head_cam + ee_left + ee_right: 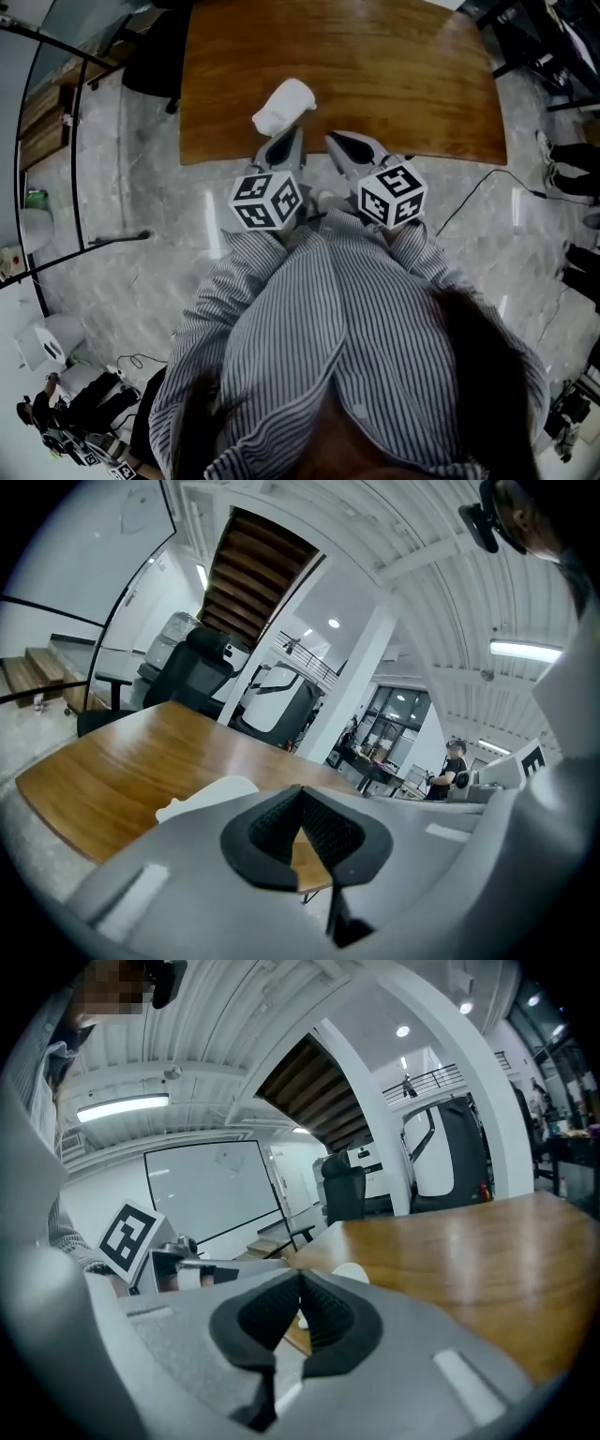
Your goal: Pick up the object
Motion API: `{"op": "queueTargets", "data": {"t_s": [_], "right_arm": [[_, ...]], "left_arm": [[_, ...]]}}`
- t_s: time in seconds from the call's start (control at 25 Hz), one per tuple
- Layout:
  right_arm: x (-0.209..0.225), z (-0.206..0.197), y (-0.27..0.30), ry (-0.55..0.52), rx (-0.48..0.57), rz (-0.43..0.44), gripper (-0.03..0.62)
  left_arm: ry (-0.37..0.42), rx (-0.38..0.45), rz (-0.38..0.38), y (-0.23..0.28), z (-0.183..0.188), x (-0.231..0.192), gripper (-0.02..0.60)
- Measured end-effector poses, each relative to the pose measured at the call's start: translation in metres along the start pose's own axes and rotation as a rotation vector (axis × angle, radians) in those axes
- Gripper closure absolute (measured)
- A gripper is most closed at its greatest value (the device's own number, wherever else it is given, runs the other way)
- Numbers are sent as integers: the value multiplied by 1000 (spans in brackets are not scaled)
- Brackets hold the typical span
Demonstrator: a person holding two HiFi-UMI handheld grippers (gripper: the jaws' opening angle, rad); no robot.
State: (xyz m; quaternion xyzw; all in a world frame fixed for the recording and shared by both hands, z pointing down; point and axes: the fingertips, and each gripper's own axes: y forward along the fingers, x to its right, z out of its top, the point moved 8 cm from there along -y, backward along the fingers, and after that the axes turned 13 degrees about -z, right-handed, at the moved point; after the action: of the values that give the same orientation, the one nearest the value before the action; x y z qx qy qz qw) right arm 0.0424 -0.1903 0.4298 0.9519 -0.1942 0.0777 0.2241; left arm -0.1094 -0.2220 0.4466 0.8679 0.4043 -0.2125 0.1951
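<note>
white object (284, 106) sits on the wooden table (403, 75), close to the near edge, right ahead of the left gripper (284, 142). only the head view gives me its whole outline: it's elongated, long axis on a diagonal, near end to my left, rounded far end angled right toward the table's middle. the left gripper view catches just its top (211, 794) poking over the jaw housing, and the right gripper view a mere sliver (352, 1272) (but it does show the left gripper's marker cube (131, 1235)). left gripper (300, 797): jaws pressed together, nothing between them. right gripper (300, 1281), beside it at the table edge (345, 145): jaws together too, holding nothing.
</note>
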Motion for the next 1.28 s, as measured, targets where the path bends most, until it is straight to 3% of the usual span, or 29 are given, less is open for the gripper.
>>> {"op": "queueTargets", "data": {"t_s": [0.32, 0.48, 0.56, 0.84, 1.12, 1.28], "right_arm": [[24, -2, 13, 33, -63, 17, 592], [34, -14, 30, 56, -113, 32, 592], [38, -18, 37, 74, -127, 39, 592], [53, -33, 49, 141, -149, 34, 592], [72, -50, 44, 201, -167, 4, 592], [78, -56, 41, 220, -172, -12, 592]], "left_arm": [[126, -93, 18, 29, 0, -14, 575], [145, -210, 34, 44, -12, -33, 488], [194, -269, 63, 49, -18, -41, 461], [559, -474, 165, 73, -31, -60, 386], [838, -651, 207, 98, -48, -67, 341], [940, -725, 274, 104, -53, -74, 341]]}}
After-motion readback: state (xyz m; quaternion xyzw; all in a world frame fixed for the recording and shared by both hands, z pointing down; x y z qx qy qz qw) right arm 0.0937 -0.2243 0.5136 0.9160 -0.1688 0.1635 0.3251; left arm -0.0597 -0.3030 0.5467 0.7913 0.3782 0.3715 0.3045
